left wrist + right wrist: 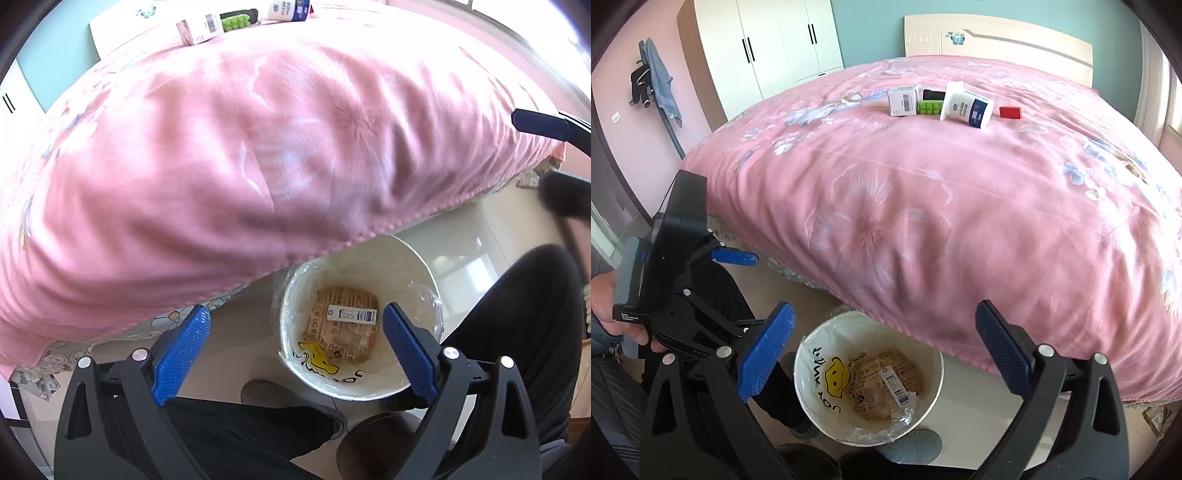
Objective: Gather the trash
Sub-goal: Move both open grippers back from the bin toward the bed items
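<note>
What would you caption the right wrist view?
Open right gripper above the trash bin beside a pink bed.

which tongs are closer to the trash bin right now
Left, I think. The left tongs hang open right above the trash bin, one pad over its rim. The right tongs, also open, sit higher and further back, with the left tongs showing between them and the bin.
</note>
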`<move>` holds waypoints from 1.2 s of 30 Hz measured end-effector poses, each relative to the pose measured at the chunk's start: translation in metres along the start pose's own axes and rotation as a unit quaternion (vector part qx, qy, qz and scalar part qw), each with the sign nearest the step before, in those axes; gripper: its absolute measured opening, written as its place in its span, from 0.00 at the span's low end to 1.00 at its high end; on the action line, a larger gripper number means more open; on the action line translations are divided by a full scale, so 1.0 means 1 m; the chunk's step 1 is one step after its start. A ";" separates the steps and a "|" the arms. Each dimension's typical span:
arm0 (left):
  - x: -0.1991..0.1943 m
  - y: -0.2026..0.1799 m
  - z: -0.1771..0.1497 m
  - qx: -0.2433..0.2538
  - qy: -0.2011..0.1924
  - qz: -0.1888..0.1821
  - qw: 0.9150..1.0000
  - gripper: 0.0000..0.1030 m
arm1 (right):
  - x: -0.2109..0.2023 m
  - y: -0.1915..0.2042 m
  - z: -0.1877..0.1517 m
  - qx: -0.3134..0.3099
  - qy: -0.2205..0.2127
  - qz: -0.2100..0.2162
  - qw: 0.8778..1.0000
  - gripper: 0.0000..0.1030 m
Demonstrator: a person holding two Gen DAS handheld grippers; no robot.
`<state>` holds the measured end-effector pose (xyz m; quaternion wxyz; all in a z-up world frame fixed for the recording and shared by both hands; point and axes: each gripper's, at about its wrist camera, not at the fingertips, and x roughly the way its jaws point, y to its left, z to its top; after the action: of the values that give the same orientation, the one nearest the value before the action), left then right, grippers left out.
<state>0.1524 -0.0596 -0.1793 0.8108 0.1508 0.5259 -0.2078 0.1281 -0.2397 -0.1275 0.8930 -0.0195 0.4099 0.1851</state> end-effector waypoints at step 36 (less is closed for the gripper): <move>-0.049 0.079 0.113 -0.151 -0.119 0.051 0.980 0.93 | -0.004 -0.068 0.093 0.073 -0.042 -0.109 0.990 0.93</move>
<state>0.2637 -0.0349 -0.0872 0.8908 0.0279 0.4422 -0.1009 0.2167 -0.2870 -0.0711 0.9232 0.0089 0.3801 0.0564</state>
